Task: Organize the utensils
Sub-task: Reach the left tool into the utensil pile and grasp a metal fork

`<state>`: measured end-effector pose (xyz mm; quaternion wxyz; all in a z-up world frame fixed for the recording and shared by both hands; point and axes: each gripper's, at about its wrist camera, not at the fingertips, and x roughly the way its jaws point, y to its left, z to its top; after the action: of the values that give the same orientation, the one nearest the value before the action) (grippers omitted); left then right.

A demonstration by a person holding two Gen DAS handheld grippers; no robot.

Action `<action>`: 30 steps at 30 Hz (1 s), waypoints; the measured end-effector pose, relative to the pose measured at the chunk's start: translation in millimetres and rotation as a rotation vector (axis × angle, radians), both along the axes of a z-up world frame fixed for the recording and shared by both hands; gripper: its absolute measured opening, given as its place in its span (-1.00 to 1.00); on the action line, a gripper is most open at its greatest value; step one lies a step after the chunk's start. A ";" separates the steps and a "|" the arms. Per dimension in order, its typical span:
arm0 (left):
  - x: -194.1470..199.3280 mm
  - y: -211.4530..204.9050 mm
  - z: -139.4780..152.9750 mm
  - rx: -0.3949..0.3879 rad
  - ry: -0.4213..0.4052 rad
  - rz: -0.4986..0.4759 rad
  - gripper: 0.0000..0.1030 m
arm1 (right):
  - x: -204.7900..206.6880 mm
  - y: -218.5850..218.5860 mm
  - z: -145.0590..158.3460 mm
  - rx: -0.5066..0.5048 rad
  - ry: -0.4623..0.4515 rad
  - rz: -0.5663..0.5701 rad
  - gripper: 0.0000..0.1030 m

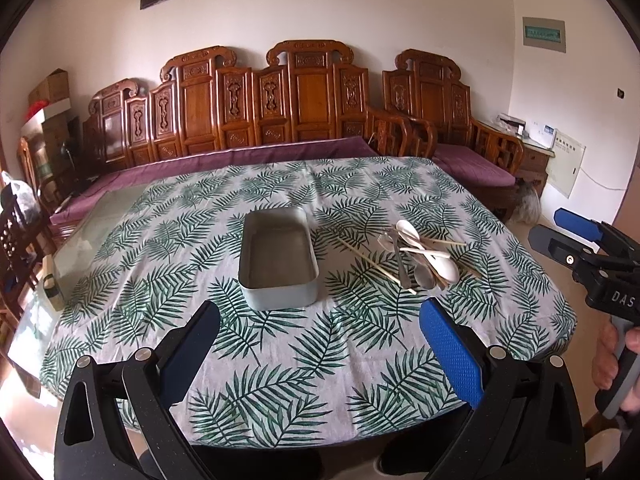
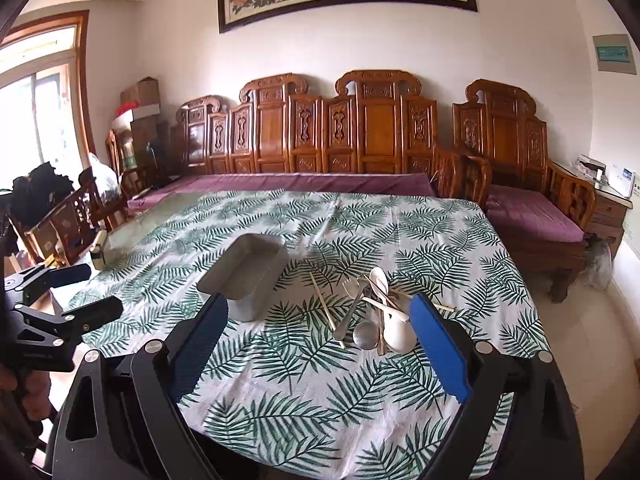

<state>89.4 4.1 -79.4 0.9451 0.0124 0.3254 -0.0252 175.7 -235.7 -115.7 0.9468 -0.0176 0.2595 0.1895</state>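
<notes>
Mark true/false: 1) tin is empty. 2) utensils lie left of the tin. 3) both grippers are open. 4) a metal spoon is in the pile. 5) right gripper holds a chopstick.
1) True: the tin shows only its bare bottom.
2) False: the utensil pile lies to the right of the tin.
3) True: the left gripper and the right gripper both have fingers spread wide.
4) True: a metal spoon lies in the pile beside the white spoons.
5) False: it holds nothing; the chopsticks lie on the tablecloth.
</notes>
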 end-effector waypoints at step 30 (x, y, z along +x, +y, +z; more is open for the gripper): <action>147.9 -66.1 -83.0 -0.023 0.218 -0.205 0.47 | 152.7 -50.6 -96.4 -0.102 0.210 0.016 0.63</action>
<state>237.3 -62.0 -162.5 0.8968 0.0319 0.4227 -0.1267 328.4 -286.4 -212.1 0.9107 -0.0479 0.3665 0.1843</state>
